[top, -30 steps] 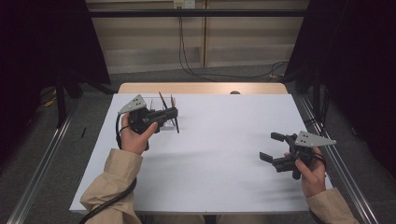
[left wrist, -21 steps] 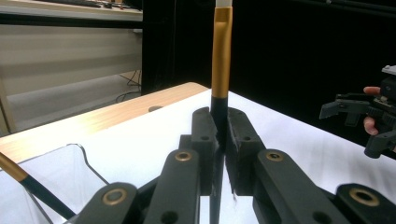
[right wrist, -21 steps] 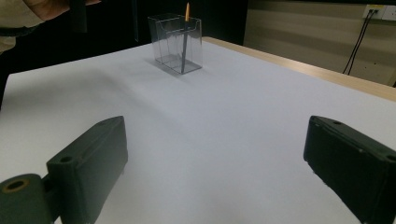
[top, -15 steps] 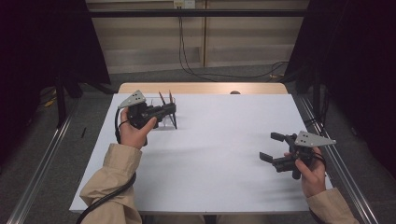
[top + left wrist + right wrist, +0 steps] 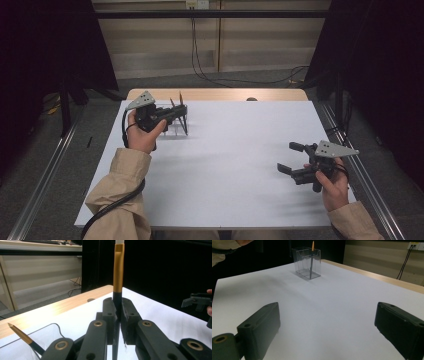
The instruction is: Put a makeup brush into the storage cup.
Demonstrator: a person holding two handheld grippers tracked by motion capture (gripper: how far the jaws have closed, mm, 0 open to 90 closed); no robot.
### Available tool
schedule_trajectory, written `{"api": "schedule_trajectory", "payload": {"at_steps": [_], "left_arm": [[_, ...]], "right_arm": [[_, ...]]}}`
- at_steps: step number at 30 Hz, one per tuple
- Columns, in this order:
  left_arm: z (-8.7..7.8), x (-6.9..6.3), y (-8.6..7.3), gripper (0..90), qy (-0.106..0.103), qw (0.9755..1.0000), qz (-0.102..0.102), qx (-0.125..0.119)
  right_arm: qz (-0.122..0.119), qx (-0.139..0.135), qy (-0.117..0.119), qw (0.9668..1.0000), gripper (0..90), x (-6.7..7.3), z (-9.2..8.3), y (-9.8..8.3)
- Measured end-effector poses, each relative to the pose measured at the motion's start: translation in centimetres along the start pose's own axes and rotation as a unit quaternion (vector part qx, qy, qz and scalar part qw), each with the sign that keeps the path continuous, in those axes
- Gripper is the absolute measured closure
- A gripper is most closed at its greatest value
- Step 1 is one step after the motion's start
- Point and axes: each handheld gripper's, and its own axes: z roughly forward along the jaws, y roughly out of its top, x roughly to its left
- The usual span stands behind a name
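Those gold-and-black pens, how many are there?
2. One pen stands upright, clamped in the left gripper; another pen leans in the clear plastic holder. Others may be hidden behind the hand.

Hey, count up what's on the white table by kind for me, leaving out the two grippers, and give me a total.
Black pens with gold ends: 2
Clear plastic box: 1
Total: 3
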Motion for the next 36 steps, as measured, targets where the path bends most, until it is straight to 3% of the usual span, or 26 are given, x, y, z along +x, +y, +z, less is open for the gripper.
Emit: {"api": "schedule_trajectory", "payload": {"at_steps": [20, 36], "left_arm": [[0.3, 0.8, 1.4, 83.2, 0.021, 0.9997, 0.014, 0.002], [0.6, 1.9, 1.8, 83.2, 0.042, 0.9991, 0.009, -0.004]], "right_arm": [[-0.001, 0.0, 0.004, 1.0, 5.7, 0.1, 0.1, 0.0], [-0.001, -0.002, 0.005, 1.0, 5.6, 0.0, 0.0, 0.0]]}}
